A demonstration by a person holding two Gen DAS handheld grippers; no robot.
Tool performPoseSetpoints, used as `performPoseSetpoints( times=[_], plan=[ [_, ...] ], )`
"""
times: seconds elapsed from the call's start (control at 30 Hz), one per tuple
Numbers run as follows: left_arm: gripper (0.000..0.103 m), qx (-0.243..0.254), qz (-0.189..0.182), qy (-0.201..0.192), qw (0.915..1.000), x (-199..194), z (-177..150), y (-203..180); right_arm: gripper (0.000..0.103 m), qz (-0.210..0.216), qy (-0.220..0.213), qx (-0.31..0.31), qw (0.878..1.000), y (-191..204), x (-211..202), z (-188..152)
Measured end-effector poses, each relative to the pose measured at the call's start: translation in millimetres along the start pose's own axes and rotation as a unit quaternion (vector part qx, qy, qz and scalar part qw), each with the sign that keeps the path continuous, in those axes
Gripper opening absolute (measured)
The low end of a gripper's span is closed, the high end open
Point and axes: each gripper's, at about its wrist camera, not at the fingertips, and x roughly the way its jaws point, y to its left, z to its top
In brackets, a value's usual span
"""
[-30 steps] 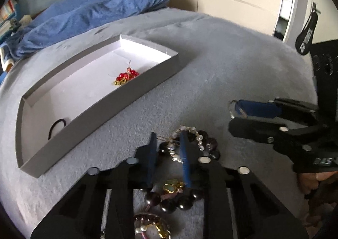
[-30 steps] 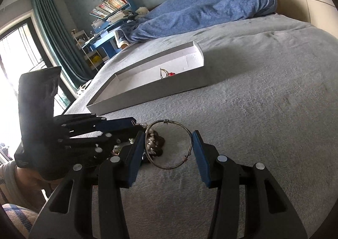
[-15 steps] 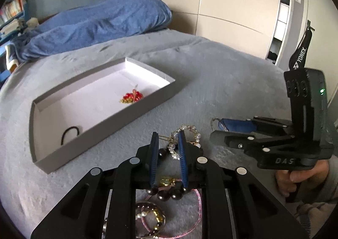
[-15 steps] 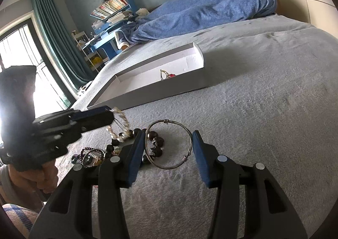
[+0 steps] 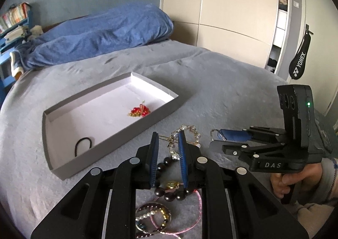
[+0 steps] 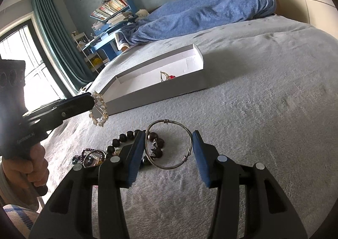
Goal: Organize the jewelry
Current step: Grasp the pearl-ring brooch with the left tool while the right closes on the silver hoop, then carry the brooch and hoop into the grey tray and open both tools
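So, quick rundown of where things stand:

Left gripper [image 5: 168, 150]: nearly closed, pinching the pearl bracelet [image 6: 99, 110], which dangles off the tip, clear of the bedspread [image 6: 264, 101] in the right wrist view.

Right gripper [image 6: 169, 154]: about half open, pads either side of the wire bangle [image 6: 169, 144]. Looks like touching or just about, can't tell for sure if it's actually clamped.

Box [image 5: 160, 116]: shallow grey thing, white inside, sitting on the bedspread beyond the pile. Already in there: a red bead piece [image 5: 140, 111] and a black hair tie [image 5: 83, 145].

Pile: dark bead bracelet [image 6: 131, 135] right by the bangle, plus a tangle nearer the left gripper with a pink cord [image 5: 196, 213] and some mixed bead loops [image 5: 152, 217]. Still loose on the bedspread.

Pearl bracelet handling: light and floppy, probably strung on elastic or thin wire, so likely to swing and slip if only one bead is caught. Better pinched across the string between beads than on a round pearl. Beads smooth, so slippery-ish.

Wire bangle handling: stiff but thin, probably bends if squeezed hard across the ring. Lies flat on plush fabric, so hard to get under. Gentler bet is nipping one side of the rim near the wrapped joint.

Step, best guess: pearl bracelet headed for the box, bangle next.
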Motion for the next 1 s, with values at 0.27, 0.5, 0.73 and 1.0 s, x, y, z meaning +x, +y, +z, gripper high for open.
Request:
performPoseSetpoints(
  times=[0.27, 0.5, 0.73, 1.0],
  plan=[
    [0.019, -0.001, 0.017, -0.004, 0.9999, -7, 3, 12, 0.046, -0.004, 0.002, -0.016, 1.0, 6, 0, 10],
    [0.019, -0.024, 0.041, -0.007, 0.9988, -3, 10, 40, 0.046, -0.008, -0.001, -0.054, 0.999, 20, 13, 46],
    [0.019, -0.054, 0.08, 0.002, 0.9953, 14, 26, 76, 0.046, -0.008, 0.019, -0.091, 0.996, 36, 57, 87],
    [0.019, -0.073, 0.098, 0.025, 0.9922, 50, 44, 110, 0.046, -0.007, 0.038, -0.099, 0.994, 49, 118, 133]
  ],
)
